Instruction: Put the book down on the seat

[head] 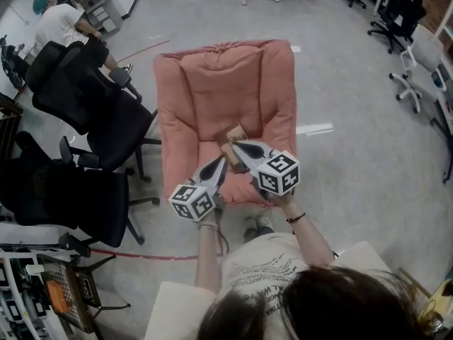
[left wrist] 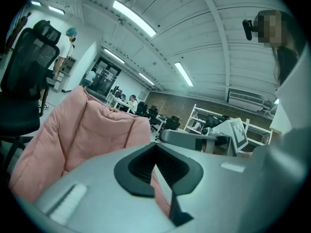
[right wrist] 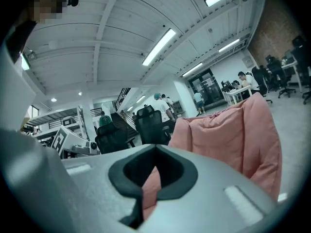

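Head view: a small brown book (head: 233,132) sits low on the cushion of the pink padded fabric seat (head: 219,83), just beyond both gripper tips. Its near edge is covered by the right gripper (head: 236,147), so contact with that tip can't be judged, and no cover detail is readable. The left gripper (head: 222,161) is just beside it, lower left.

Left gripper view: the left gripper (left wrist: 156,152) has its jaws clenched together on nothing, with only a sliver of the pink seat (left wrist: 82,130) showing past the pads. The book is not visible here.

Right gripper view: the right gripper (right wrist: 154,154) has its jaws closed and empty, with the seat (right wrist: 233,130) ahead. The book is again out of sight.

Two black mesh office chairs (head: 92,98) stand left of the seat. A person in a white shirt (head: 60,23) is partly cut off at the top left.
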The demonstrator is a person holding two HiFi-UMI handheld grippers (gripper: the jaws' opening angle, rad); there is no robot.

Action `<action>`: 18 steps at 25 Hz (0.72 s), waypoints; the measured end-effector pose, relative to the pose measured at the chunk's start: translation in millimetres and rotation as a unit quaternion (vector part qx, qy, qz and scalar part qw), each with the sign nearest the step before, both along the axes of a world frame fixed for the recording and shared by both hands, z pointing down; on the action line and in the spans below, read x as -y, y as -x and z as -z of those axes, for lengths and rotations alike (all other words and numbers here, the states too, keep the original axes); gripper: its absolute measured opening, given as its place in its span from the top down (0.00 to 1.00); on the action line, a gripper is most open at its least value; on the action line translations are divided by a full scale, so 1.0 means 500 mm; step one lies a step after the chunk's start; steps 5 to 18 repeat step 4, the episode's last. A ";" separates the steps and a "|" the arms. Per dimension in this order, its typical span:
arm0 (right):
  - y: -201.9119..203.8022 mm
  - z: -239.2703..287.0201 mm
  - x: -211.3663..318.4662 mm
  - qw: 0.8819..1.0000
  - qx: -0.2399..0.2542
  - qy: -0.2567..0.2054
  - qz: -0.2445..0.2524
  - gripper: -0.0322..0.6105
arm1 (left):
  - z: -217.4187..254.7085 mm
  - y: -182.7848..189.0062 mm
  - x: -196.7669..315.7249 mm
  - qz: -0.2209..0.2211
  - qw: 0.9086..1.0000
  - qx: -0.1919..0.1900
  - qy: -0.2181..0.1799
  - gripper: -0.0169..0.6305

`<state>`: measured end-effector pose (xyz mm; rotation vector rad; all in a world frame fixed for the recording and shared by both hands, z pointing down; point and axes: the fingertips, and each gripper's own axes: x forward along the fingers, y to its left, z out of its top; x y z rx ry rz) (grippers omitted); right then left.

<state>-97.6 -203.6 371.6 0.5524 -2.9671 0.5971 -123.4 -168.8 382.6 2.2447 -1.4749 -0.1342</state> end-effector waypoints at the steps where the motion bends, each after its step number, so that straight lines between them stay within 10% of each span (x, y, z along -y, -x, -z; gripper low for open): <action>1: 0.001 0.001 -0.001 1.000 0.000 -0.001 0.001 0.95 | 0.000 0.001 0.000 0.000 1.000 0.000 0.000 0.98; 18: 0.003 0.003 -0.006 1.000 0.000 -0.003 0.004 0.95 | -0.001 0.002 -0.002 0.001 1.000 -0.001 0.001 0.98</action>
